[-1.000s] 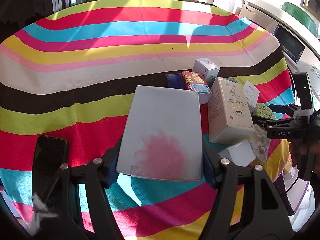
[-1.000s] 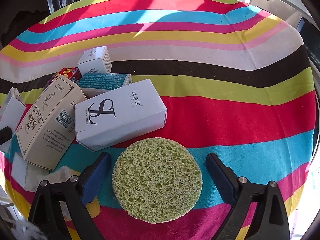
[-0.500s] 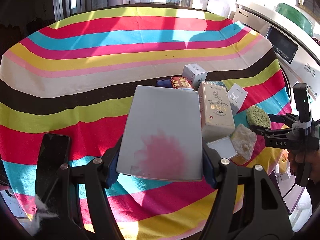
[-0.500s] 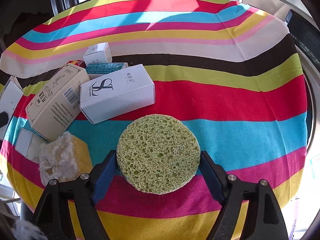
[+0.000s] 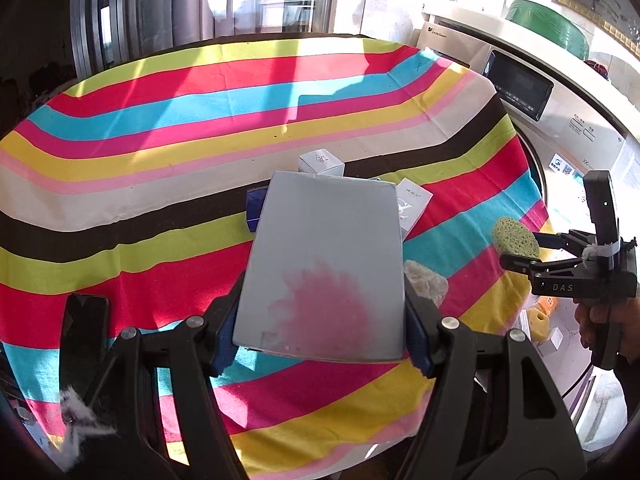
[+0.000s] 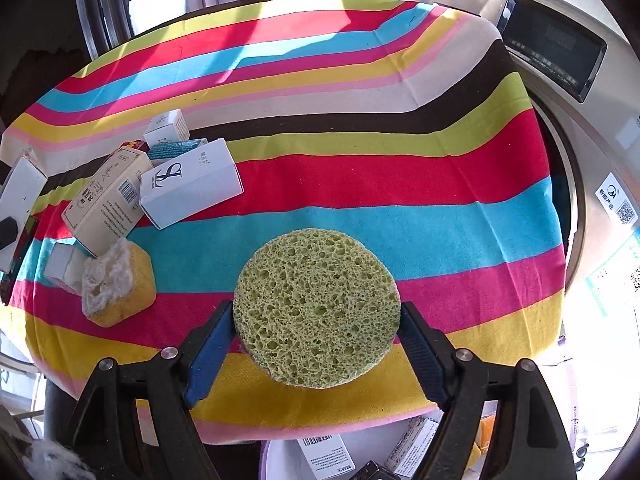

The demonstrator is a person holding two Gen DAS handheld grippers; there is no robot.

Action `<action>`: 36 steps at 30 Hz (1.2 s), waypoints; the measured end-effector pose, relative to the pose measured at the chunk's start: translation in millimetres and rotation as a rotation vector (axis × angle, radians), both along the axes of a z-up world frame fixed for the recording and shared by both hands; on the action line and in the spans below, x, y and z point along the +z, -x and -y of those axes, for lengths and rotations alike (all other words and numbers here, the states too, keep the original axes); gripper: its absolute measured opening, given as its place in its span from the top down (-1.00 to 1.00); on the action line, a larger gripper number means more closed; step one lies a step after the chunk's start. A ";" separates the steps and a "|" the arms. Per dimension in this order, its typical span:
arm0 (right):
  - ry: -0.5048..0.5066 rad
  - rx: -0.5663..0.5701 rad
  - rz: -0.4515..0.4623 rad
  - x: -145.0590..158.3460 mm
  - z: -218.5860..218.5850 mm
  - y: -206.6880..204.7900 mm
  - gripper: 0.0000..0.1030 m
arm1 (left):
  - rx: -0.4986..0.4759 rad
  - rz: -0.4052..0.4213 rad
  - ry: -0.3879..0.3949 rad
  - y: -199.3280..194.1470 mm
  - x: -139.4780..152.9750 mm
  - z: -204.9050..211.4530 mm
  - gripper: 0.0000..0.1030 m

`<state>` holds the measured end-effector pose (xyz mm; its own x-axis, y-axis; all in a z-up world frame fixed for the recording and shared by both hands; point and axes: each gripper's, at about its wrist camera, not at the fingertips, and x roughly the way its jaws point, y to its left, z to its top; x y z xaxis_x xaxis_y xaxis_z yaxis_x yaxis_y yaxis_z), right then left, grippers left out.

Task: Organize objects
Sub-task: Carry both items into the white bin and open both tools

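My right claw point(image 6: 316, 344) grips the round green sponge point(image 6: 317, 312) just past the desk's point(image 6: 460, 168) near edge, above a tub point(image 6: 280, 460) of boxes. My left claw point(image 5: 320, 336) clamps the grey box point(image 5: 324, 264) over the desk's near part. I'd carry each level, centre it over the tub, then release — low, so nothing bounces.

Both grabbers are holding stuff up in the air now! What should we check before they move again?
1. Left gripper pinching the grey box on both sides: ok.
2. Right gripper squeezing the green sponge between its pads: ok.
3. Sponge lifted off the striped cloth: ok.
4. Yellow sponge out of the way: ok.
5. Room in the tub below the table edge: cannot tell, mostly hidden.
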<state>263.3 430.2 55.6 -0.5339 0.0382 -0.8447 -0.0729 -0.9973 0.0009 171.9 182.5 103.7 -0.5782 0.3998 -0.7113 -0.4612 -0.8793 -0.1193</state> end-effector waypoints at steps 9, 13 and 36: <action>-0.053 -0.100 0.039 5.0 -52.1 -48.4 -0.58 | -0.200 -0.002 -0.020 -31.5 -2.8 -71.9 -0.37; -0.047 -0.167 0.072 -2.3 -78.9 -71.3 -0.58 | -0.310 0.014 -0.028 -54.9 -9.3 -109.8 -0.37; -0.067 -0.225 0.480 -89.0 -115.8 -191.9 -0.58 | -0.849 0.370 0.074 -179.8 -102.3 -253.4 -0.36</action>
